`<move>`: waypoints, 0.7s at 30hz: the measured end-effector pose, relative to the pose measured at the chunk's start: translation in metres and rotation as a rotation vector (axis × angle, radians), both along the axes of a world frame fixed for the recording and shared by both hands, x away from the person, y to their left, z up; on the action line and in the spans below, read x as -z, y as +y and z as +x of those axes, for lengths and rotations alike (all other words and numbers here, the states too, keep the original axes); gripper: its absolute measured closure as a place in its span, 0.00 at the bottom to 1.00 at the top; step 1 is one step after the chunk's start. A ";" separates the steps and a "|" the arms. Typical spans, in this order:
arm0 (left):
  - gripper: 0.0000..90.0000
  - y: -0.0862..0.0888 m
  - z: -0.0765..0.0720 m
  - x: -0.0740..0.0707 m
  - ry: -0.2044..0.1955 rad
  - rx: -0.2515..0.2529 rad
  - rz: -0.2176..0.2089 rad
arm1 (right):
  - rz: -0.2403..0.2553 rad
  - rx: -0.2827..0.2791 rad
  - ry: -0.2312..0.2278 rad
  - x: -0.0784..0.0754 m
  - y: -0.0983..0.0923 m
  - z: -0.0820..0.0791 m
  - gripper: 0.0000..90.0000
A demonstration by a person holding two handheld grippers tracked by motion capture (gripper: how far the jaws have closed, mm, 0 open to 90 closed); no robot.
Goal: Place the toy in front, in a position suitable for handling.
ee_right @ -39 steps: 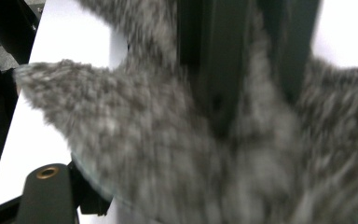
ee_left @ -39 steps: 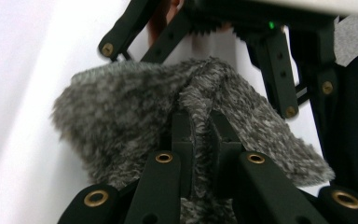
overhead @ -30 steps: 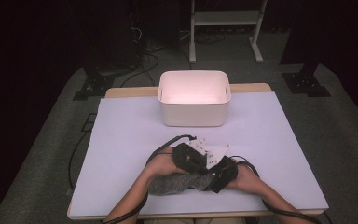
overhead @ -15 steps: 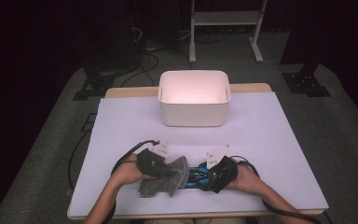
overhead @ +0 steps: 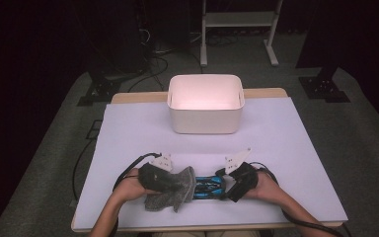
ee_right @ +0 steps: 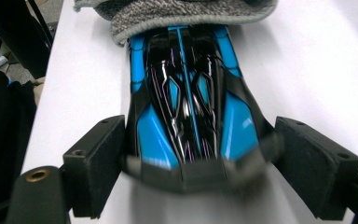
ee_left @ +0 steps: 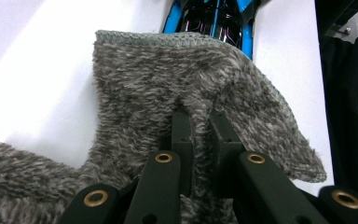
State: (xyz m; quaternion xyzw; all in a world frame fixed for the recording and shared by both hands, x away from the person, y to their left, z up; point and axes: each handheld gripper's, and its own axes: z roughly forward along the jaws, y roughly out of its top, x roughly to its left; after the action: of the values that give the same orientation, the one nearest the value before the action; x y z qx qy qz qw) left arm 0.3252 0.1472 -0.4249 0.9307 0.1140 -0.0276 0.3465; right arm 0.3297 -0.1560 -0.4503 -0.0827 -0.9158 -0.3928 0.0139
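A blue and black toy car (overhead: 208, 186) lies near the table's front edge, its far end still under a fuzzy grey sock (overhead: 173, 191). My left gripper (overhead: 171, 183) is shut on the sock; in the left gripper view its jaws (ee_left: 199, 126) pinch a fold of the grey fabric (ee_left: 177, 79), with the car (ee_left: 214, 16) beyond. My right gripper (overhead: 225, 186) holds the car's near end. In the right gripper view its pads (ee_right: 98, 154) press both sides of the car (ee_right: 191, 107), and the sock (ee_right: 177, 14) covers the car's far tip.
A white open box (overhead: 205, 118) stands at the middle back of the white table (overhead: 286, 148). Cables trail from both grippers over the front edge. Dark floor, stands and cables surround the table.
My left gripper has moved left with the sock, drawing it off the car. The hands were together a second ago; now the blue car shows between them. The right hand has stayed put.
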 end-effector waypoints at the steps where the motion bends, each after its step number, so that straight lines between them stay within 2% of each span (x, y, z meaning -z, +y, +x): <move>1: 0.92 0.000 0.000 -0.001 -0.003 0.001 0.000 | 0.002 0.006 0.005 -0.001 -0.003 0.000 0.19; 4: 0.92 -0.002 -0.001 -0.006 -0.015 0.006 -0.019 | 0.001 0.014 0.003 -0.001 -0.009 -0.002 0.20; 7: 0.92 -0.016 0.000 -0.013 -0.029 0.034 -0.019 | -0.010 0.014 0.010 0.001 -0.006 -0.003 0.23; 10: 0.92 -0.038 0.001 -0.020 -0.050 0.084 -0.005 | -0.010 0.009 0.002 0.000 -0.001 -0.005 0.22; 12: 0.92 -0.055 0.002 -0.024 -0.054 0.116 -0.021 | -0.006 0.009 0.001 0.001 0.000 -0.006 0.21; 14: 0.92 -0.071 0.003 -0.026 -0.062 0.146 -0.014 | -0.004 0.011 -0.009 0.000 0.001 -0.007 0.22; 16: 0.92 -0.088 0.005 -0.027 -0.058 0.176 -0.016 | -0.001 0.012 -0.015 0.000 0.001 -0.007 0.21; 21: 0.92 -0.120 0.008 -0.021 -0.038 0.216 0.015 | -0.003 0.011 -0.031 0.000 0.004 -0.008 0.21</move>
State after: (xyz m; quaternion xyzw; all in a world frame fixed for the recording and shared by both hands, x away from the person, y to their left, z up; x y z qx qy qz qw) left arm 0.3336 0.0276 -0.4039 0.9404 0.0066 -0.0465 0.3368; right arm 0.3221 -0.1522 -0.4507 -0.0818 -0.9161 -0.3926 -0.0028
